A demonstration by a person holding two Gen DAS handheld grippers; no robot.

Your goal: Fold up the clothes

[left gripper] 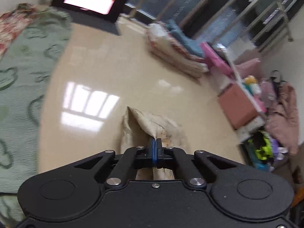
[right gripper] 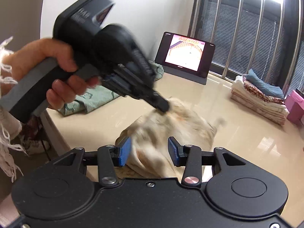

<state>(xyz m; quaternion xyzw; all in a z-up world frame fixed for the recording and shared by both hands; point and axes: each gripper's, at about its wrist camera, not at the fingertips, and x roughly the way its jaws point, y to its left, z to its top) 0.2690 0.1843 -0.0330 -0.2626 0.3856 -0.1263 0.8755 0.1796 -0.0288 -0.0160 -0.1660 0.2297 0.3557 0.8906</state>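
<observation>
A beige patterned cloth (left gripper: 150,122) hangs above the glossy cream table (left gripper: 95,66). My left gripper (left gripper: 155,142) is shut on one edge of it and holds it up. In the right wrist view the same cloth (right gripper: 171,125) is blurred with motion, and the left gripper (right gripper: 162,105) pinches its top. My right gripper (right gripper: 149,151) is open, its blue pads (right gripper: 124,151) on either side of the cloth's lower part, not closed on it.
A stack of folded cloths (right gripper: 260,96) lies at the table's far right by a pink box (right gripper: 295,106). A green cloth (left gripper: 24,72) lies crumpled at the left. A lit tablet (right gripper: 187,56) stands at the back. Shelves with clutter (left gripper: 256,98) stand to the right.
</observation>
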